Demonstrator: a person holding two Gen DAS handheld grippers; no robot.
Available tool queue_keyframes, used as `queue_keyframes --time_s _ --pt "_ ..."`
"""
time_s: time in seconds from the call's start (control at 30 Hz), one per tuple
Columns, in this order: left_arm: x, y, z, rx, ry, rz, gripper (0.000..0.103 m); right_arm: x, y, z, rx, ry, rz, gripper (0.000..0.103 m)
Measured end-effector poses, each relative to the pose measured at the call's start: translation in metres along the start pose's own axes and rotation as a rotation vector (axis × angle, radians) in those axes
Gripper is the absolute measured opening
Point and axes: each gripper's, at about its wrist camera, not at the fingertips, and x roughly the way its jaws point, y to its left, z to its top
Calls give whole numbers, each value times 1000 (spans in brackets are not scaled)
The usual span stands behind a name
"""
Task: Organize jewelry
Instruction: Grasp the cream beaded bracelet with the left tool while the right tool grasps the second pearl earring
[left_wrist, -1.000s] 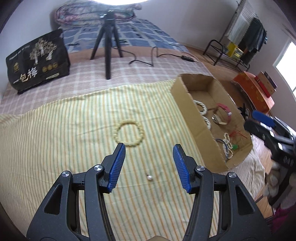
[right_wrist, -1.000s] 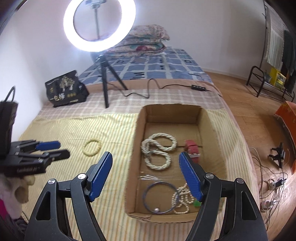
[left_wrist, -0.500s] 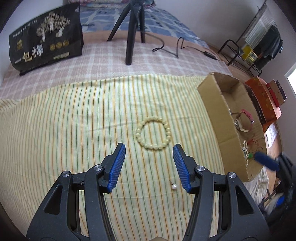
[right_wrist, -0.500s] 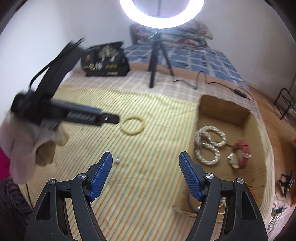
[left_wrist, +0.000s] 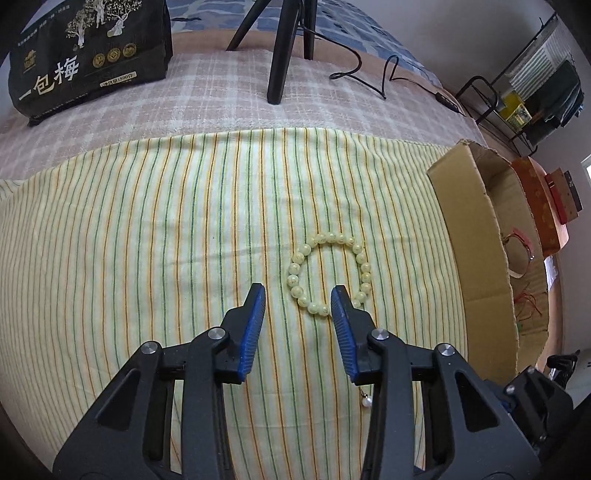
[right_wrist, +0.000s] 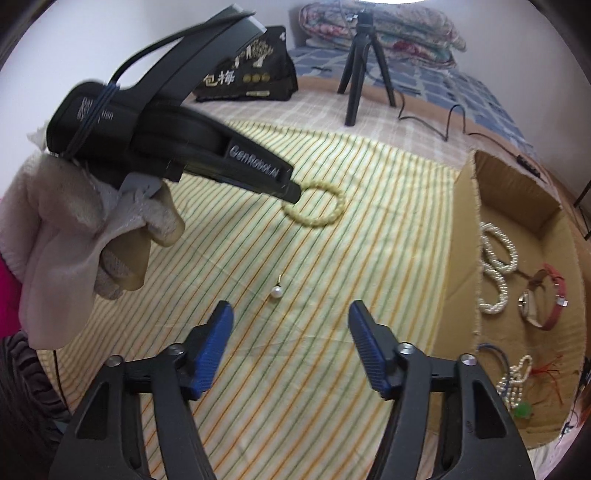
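On the striped cloth (left_wrist: 147, 229), the bead bracelet (left_wrist: 330, 273) is now framed just ahead of the left gripper (left_wrist: 297, 295), brought lower; its empty jaws are closing. Nearby, the pearl earring (right_wrist: 276, 291) is approached by the empty, narrowing right gripper (right_wrist: 290, 314). Pickups seem imminent.

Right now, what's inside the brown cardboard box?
Inside the brown cardboard box: white pearl strands, a red-strapped watch, a blue ring, small pearl beads and red threads. Its near wall hides the closest floor.
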Motion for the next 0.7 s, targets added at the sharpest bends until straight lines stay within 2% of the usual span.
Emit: queue_keyframes --time_s 0.07,0.17,0.43,0.6,0.7 --pt "3 0 1 -5 1 0 35 4 1 0 1 9 3 59" --pt "9 -1 2 1 10 4 33 12 1 0 3 28 23 47" --pt "19 -1 5 11 13 20 29 24 3 -1 2 57 44 39" --pt "25 -1 7 12 -2 44 12 28 3 -1 4 62 47 35" --pt "24 3 8 0 -5 39 8 33 5 -1 -3 69 48 35"
